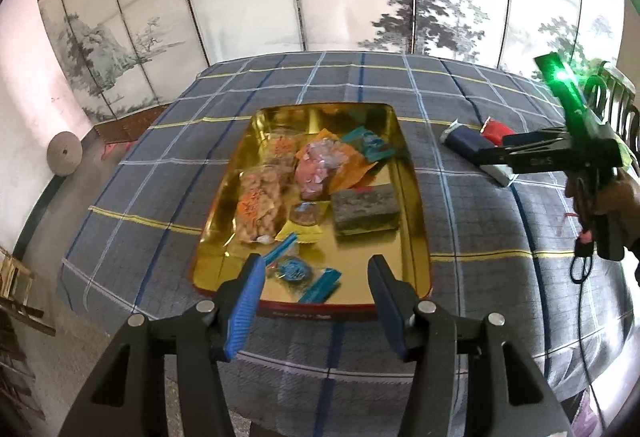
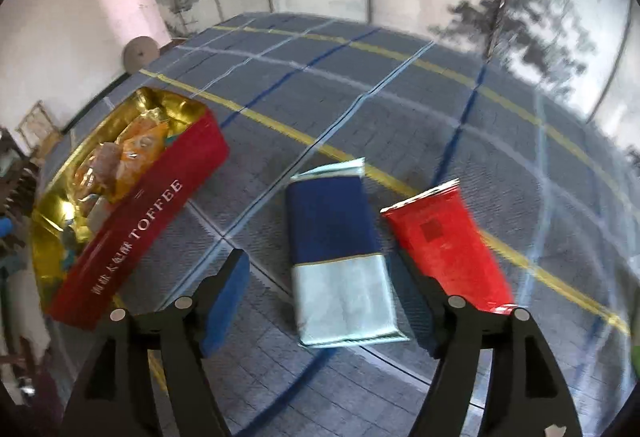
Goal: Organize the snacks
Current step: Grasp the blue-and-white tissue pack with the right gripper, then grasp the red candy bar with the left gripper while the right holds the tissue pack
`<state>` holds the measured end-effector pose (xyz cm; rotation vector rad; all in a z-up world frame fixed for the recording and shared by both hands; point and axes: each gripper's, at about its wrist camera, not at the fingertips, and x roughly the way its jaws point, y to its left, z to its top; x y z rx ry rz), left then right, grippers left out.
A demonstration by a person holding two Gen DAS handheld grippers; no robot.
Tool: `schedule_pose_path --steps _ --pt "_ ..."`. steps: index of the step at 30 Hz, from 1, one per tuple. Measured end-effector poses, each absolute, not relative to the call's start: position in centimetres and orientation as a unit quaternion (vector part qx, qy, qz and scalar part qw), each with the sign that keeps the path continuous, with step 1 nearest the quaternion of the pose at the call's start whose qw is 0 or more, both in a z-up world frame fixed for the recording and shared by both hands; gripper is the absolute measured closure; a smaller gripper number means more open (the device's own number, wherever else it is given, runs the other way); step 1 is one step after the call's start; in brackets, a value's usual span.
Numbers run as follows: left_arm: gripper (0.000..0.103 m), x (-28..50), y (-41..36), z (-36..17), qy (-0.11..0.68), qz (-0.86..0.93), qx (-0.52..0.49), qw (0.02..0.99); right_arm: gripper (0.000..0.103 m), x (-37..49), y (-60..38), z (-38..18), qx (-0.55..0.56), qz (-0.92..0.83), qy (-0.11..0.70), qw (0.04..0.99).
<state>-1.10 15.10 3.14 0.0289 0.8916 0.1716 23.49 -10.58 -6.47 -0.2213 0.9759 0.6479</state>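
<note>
Straddling the blue-and-silver packet (image 2: pixel 340 261), the right gripper (image 2: pixel 332 301) has its jaws released; the left gripper (image 1: pixel 316 301), jaws also spread, hovers over the toffee tin (image 1: pixel 416 205).

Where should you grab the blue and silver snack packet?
Probably across the middle of the blue and silver packet, from above. It lies flat on the tablecloth, long sides facing the open right hand-held gripper fingers, clear of the red packet.
</note>
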Motion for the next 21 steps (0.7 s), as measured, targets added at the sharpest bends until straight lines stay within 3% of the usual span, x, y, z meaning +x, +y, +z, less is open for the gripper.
schedule_pose_path --steps 9,10,11,12,16,21 --pt "0.048 0.0 14.1 2.4 0.442 0.072 0.022 0.894 0.035 25.7 -8.8 -8.5 -0.133 0.298 0.484 0.812" --pt "0.049 0.1 14.0 2.4 0.443 0.072 0.022 0.893 0.036 25.7 -8.4 -8.6 -0.139 0.298 0.483 0.812" --pt "0.049 0.2 13.9 2.3 0.445 0.071 0.022 0.893 0.049 25.7 -8.2 -8.6 -0.15 0.288 0.479 0.816" --pt "0.048 0.3 13.8 2.4 0.445 0.07 0.022 0.892 0.055 25.7 -8.2 -8.5 -0.15 0.279 0.479 0.818" --pt "0.049 0.7 13.3 3.0 0.445 0.064 0.02 0.893 0.057 24.6 -9.0 -8.3 -0.162 0.271 0.481 0.818" --pt "0.049 1.1 11.5 4.0 0.446 0.026 0.013 0.894 0.057 18.9 -17.2 -4.8 -0.087 0.296 0.428 0.85"
